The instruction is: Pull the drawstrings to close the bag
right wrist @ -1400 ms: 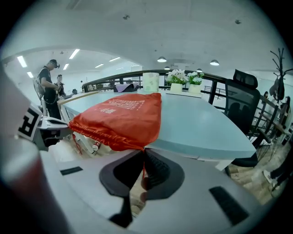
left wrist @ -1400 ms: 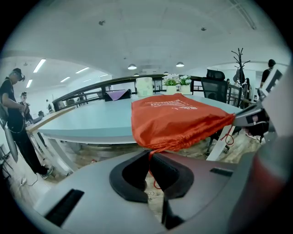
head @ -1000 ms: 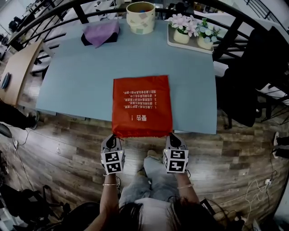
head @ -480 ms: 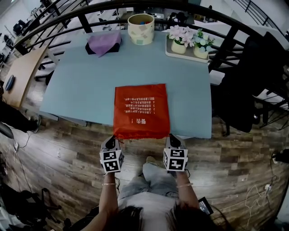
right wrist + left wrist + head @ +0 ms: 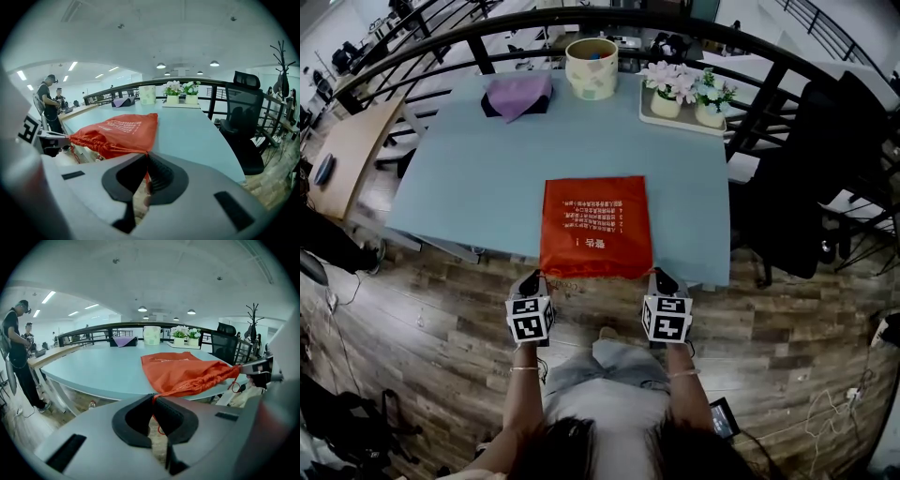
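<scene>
An orange drawstring bag with white print lies flat on the pale blue table, its gathered mouth hanging at the near edge. My left gripper is just below the mouth's left corner, shut on the left drawstring, which runs taut from the puckered mouth into the jaws. My right gripper is at the right corner, shut on the right drawstring. In the right gripper view the bag stretches left to the other gripper.
At the table's far side stand a cream bucket, a purple cloth and a tray with two flower pots. A black chair is at the right, a dark railing behind, and a wooden table at the left. People stand far left.
Both grippers have risen a little and sit closer under the table's edge, each still shut on its string. The bag's mouth looks more bunched.
</scene>
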A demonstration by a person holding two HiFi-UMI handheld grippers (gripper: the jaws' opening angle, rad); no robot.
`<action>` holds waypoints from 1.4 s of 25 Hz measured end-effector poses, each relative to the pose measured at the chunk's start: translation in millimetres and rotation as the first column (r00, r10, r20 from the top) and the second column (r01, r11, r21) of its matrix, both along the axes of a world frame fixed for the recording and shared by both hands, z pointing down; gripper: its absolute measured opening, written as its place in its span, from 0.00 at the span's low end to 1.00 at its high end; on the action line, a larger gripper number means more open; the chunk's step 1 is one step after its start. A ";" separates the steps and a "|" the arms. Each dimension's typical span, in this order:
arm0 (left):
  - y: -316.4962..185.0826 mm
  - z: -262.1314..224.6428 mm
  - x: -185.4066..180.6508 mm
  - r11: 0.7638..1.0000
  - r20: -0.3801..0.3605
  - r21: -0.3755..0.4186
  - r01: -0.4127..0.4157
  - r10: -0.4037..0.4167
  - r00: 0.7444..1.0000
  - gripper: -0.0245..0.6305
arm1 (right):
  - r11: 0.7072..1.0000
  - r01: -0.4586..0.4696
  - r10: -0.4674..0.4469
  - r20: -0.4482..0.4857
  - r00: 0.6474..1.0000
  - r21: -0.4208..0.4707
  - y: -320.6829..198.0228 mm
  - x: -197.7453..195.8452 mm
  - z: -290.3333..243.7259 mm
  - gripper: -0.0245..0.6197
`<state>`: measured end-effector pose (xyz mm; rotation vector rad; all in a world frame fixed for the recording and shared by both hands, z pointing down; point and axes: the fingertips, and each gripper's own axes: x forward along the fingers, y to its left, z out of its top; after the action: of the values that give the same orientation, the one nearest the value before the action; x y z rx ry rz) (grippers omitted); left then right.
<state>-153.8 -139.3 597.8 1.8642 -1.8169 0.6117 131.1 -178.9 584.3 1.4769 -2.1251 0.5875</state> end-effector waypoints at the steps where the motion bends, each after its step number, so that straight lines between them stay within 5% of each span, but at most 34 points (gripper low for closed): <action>1: -1.8 -1.0 0.6 1.000 -0.003 0.001 0.003 -0.003 1.000 0.07 | 1.000 -0.002 0.002 0.000 1.000 0.004 -1.7 1.8 -1.8 0.08; 35: -27.9 -21.2 -42.0 0.998 -0.017 -0.005 0.060 -0.060 0.998 0.07 | 0.994 -0.108 0.108 -0.018 0.994 0.011 -29.7 12.5 -18.6 0.08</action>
<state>-195.9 -167.2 576.6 1.7995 -1.8520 0.5753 143.6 -208.6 565.7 1.6045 -2.0474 0.6000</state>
